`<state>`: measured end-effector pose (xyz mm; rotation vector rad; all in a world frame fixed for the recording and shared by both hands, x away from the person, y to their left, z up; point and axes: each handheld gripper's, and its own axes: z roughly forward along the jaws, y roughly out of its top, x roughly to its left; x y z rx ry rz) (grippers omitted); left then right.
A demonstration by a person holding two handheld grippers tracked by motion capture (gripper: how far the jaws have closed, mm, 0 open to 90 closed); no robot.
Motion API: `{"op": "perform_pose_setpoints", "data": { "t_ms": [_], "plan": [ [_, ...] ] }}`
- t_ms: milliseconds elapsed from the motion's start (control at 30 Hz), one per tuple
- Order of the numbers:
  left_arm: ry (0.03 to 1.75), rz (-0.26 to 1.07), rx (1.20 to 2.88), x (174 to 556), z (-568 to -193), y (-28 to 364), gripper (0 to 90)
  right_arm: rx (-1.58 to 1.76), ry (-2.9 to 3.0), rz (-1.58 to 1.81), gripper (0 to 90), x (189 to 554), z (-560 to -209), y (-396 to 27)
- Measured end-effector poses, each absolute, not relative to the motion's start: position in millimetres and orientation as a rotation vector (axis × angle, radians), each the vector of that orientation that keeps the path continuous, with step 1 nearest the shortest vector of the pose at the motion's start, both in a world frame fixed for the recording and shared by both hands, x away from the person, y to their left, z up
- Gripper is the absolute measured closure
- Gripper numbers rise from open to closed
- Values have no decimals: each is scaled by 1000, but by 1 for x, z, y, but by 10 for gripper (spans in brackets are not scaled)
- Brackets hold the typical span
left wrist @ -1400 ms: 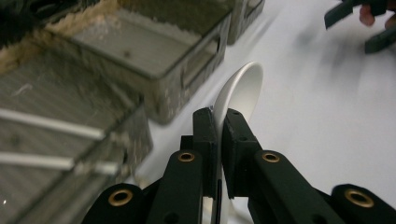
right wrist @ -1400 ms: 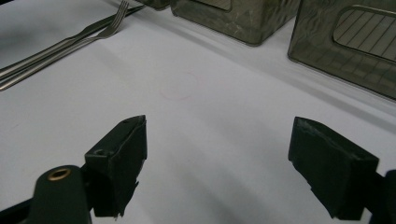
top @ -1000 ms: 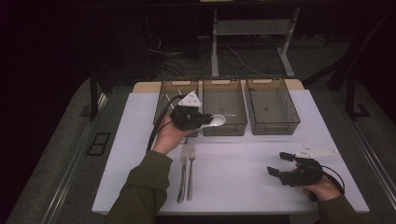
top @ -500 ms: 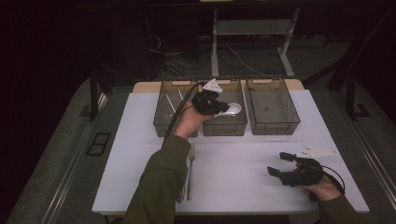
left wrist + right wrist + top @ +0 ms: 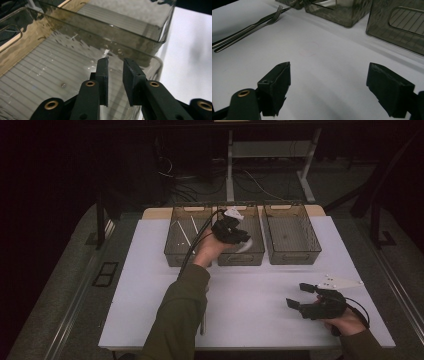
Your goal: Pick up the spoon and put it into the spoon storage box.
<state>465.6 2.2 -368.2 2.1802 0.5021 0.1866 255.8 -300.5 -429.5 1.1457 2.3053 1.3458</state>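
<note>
Your right hand-held gripper rests low on the white tabletop, jaws wide apart and empty. Two forks lie farther out. Beyond, your left hand-held gripper hangs over the middle bin; its jaws have just been opening, nothing between them, a pale blurred spoon just beside them.

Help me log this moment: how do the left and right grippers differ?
The left gripper hangs over the middle bin; the right gripper sits low over the table. The left's fingers stand a narrow gap apart, having just been opening, with nothing between them; the right's fingers stand wide apart. Both are black and hold nothing.
</note>
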Motion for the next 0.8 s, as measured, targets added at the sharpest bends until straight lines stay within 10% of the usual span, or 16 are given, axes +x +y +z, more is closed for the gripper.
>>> {"op": "perform_pose_setpoints", "data": {
  "t_ms": [800],
  "plan": [
    [544,196,2106,389,-359,67,447,1148,2301,1334,193,256,-431,-301]
  ]
}}
